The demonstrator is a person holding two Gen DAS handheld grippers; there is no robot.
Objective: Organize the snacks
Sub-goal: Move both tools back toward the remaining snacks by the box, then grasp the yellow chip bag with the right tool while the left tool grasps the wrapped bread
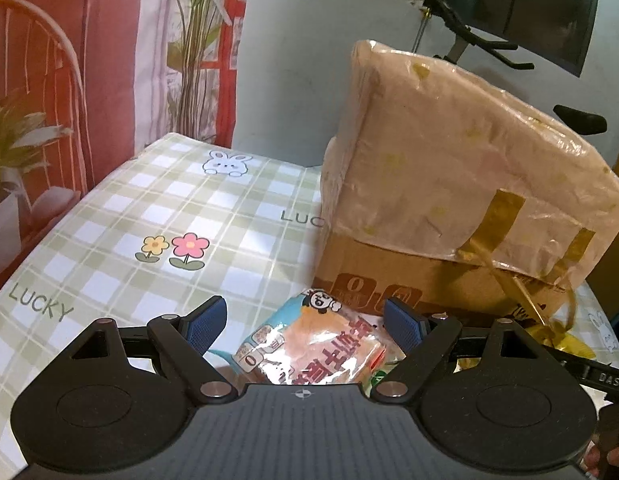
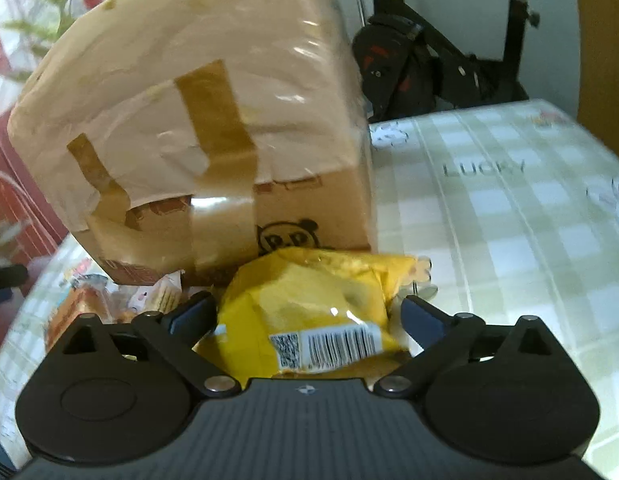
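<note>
Reading "LUCKY": checked tablecloth [image 1: 157, 208] lettering.

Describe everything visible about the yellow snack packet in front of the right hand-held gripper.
The yellow snack packet is a crinkled, glossy plastic pouch that looks puffed. A white label with a barcode and a QR code faces the camera at its near end. It lies on the checked tablecloth, its far end close against the base of the taped cardboard box; contact cannot be told. It sits between the open fingers of the right hand-held gripper; whether the left pad touches it is unclear.
</note>
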